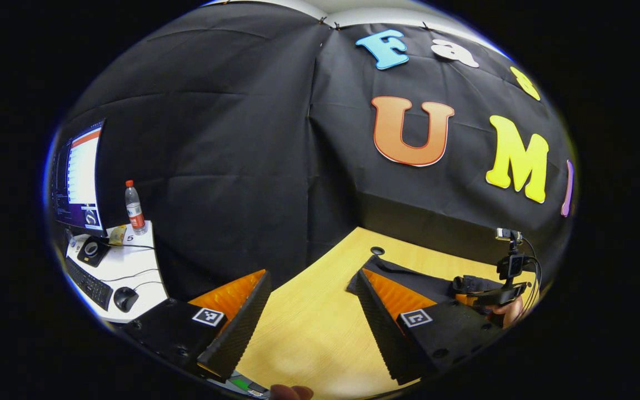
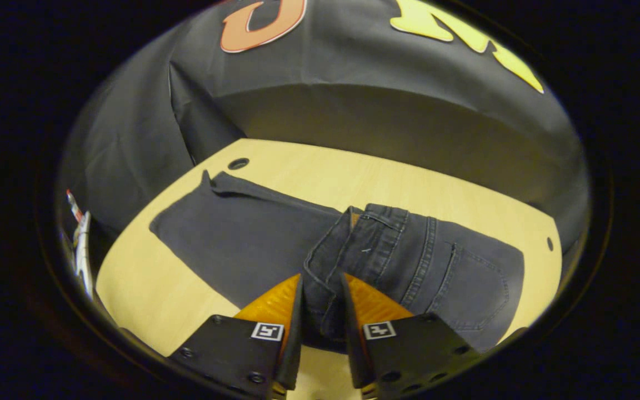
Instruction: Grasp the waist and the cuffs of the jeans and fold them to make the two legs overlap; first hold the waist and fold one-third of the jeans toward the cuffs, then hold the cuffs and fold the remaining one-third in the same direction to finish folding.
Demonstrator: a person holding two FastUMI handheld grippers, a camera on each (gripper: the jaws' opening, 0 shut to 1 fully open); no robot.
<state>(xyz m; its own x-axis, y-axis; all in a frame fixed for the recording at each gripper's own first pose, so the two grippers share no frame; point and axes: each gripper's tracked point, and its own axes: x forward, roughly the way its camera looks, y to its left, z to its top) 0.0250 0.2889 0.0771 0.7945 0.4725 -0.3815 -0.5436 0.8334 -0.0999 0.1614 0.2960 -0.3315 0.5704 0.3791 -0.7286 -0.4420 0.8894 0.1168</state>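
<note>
Dark jeans [image 2: 231, 233] lie flat on the wooden table [image 2: 148, 278], the overlapped legs running away to the far left. The waist part [image 2: 436, 266], with a back pocket showing, is folded over onto the legs. My right gripper [image 2: 321, 289] is shut on the waistband edge, with denim bunched between its fingers. In the left gripper view, the jeans' cuff end [image 1: 403, 278] lies beyond my right-hand finger. My left gripper [image 1: 313, 275] is wide open over bare table, holding nothing. Farther off, the right gripper [image 1: 464, 286] rests on the cloth, held by a hand [image 1: 511, 311].
A side desk [image 1: 131, 266] at the left carries a monitor [image 1: 78, 178], a bottle [image 1: 135, 208], a keyboard [image 1: 88, 284] and a mouse [image 1: 125, 298]. The table has a cable hole [image 2: 238, 163] by the cuffs and a smaller hole [image 2: 549, 243] at the far right. Black cloth walls close the back.
</note>
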